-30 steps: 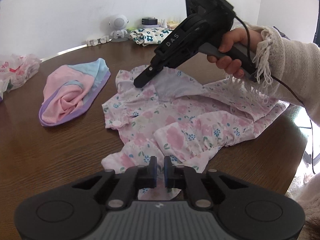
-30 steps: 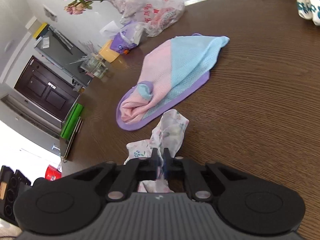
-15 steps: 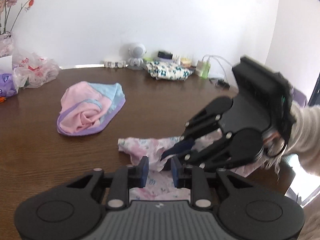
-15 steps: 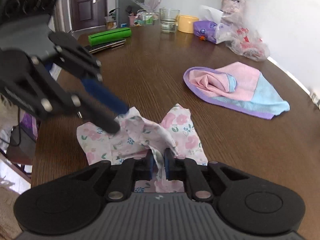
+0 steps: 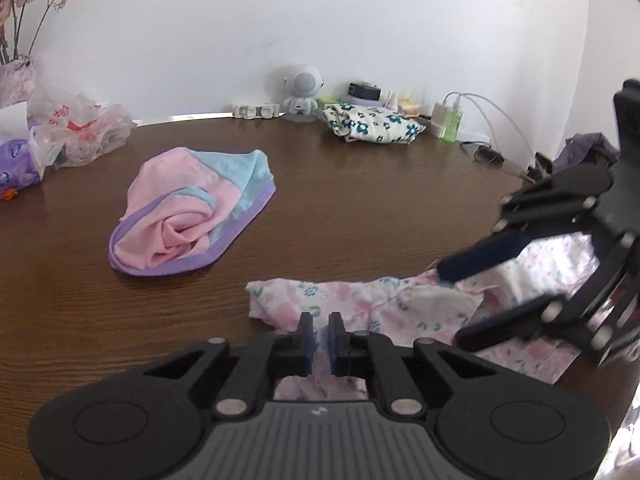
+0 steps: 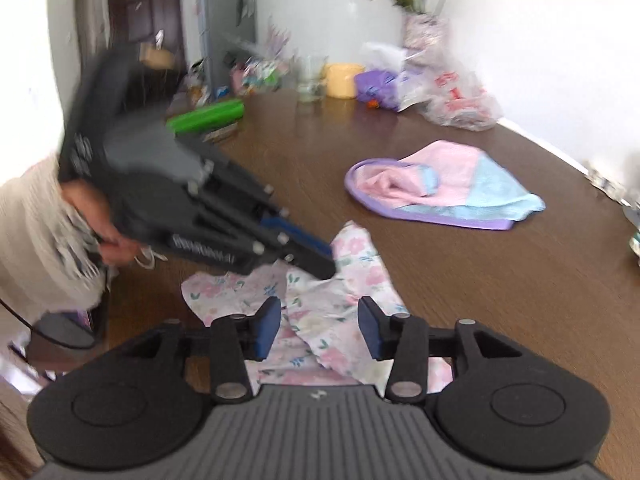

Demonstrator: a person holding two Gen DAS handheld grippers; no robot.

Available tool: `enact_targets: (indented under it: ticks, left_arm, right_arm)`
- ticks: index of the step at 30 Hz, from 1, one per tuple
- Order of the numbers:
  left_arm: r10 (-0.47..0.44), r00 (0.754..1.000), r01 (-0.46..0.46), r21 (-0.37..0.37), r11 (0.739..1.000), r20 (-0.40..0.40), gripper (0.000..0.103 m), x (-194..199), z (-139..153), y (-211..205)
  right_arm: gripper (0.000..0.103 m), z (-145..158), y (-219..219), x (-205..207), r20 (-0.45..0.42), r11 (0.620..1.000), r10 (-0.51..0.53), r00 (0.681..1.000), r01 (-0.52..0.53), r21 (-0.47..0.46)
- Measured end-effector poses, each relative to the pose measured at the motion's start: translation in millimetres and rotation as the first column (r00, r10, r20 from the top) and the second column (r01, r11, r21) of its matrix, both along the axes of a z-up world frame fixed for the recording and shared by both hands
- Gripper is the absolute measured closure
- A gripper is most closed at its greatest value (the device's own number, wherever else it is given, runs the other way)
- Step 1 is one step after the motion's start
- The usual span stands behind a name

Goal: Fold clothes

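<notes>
Two grippers worked over one floral garment (image 5: 360, 304) at the near edge of the round wooden table (image 5: 360, 208). In its own wrist view the left gripper (image 5: 320, 338) had its blue pads nearly together, and pink-and-white flowered cloth showed in the narrow slot between them, so it appeared clamped on the garment's near edge. Seen from the right wrist view, that left gripper (image 6: 326, 262) reached in from the left with its tips down on the cloth, carried by a hand (image 6: 108, 236) in a cream fringed sleeve (image 6: 36, 240). The right gripper (image 6: 319, 328) had its jaws spreading apart, pads standing clear on either side of a raised fold of the same garment, which lay between them without being pressed. From the left wrist view the right gripper (image 5: 452, 304) came in from the right, one blue-tipped finger above the cloth and the other low beside it. The garment lay crumpled and partly spread, close to the table's near rim. Farther out, left of centre, sat a pink, blue and purple cloth (image 5: 188, 220), bunched on itself and well apart from the floral one. At the far edge by the wall stood a small white robot figure (image 5: 302, 92), with a folded blue-flowered fabric (image 5: 372, 124) just to its right. Far left held a crinkled plastic bag (image 5: 80, 132) and a vase of flowers (image 6: 424, 32).
</notes>
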State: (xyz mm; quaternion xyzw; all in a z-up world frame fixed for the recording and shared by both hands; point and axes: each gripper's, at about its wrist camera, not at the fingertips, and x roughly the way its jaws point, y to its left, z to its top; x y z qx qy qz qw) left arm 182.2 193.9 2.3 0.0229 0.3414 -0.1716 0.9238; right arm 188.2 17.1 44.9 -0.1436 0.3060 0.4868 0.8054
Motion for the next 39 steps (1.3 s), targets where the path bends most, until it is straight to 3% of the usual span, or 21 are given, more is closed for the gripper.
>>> enact_targets:
  ticks: [3, 5, 6, 7, 10, 14, 18, 23, 28, 35, 39]
  left_arm:
    - [0.024, 1.000, -0.024, 0.002, 1.000, 0.002, 0.096, 0, -1, 7]
    - [0.023, 0.999, -0.023, -0.014, 1.000, 0.032, 0.095, -3, 7, 6]
    - [0.019, 0.999, -0.018, -0.021, 1.000, 0.051, 0.095, -6, 12, 5]
    - [0.006, 0.998, -0.004, -0.030, 1.000, 0.068, 0.094, -8, 17, 2]
    - [-0.073, 0.993, 0.078, -0.052, 0.996, 0.098, 0.090, -12, 27, -17]
    - [-0.159, 0.986, 0.161, -0.023, 0.987, 0.044, 0.089, -5, 17, -43]
    - [-0.119, 0.993, 0.120, 0.067, 0.991, -0.022, 0.090, 2, -6, -45]
    - [-0.060, 0.998, 0.061, 0.056, 0.997, -0.015, 0.090, -3, -12, -24]
    - [-0.051, 0.999, 0.050, 0.065, 0.997, 0.002, 0.089, -8, -11, -21]
    - [-0.056, 0.998, 0.054, 0.085, 0.995, 0.011, 0.089, -10, -10, -24]
    - [-0.065, 0.997, 0.062, 0.093, 0.994, 0.029, 0.089, -16, -3, -25]
  right_arm:
    - [0.060, 11, -35, 7, -0.053, 0.990, -0.123, 0.991, 0.126, 0.065]
    - [0.069, 7, -49, 15, -0.098, 0.979, -0.185, 0.978, 0.192, 0.072]
    - [0.081, 3, -52, 18, -0.117, 0.976, -0.200, 0.973, 0.208, 0.066]
    - [0.087, -3, -53, 22, -0.136, 0.974, -0.210, 0.968, 0.219, 0.054]
    - [0.088, -21, -48, 25, -0.149, 0.976, -0.213, 0.966, 0.217, 0.007]
    - [0.088, -39, -34, 17, -0.119, 0.983, -0.181, 0.976, 0.176, -0.053]
    - [0.088, -42, -29, 6, -0.050, 0.984, -0.167, 0.985, 0.163, -0.074]
    - [0.087, -41, -40, 8, -0.091, 0.981, -0.195, 0.977, 0.192, -0.038]
    - [0.086, -29, -68, 0, -0.097, 0.959, -0.275, 0.957, 0.281, 0.047]
    - [0.086, -34, -111, 1, -0.120, 0.889, -0.444, 0.888, 0.453, 0.059]
    - [0.086, -40, -128, 0, -0.142, 0.863, -0.489, 0.861, 0.501, 0.068]
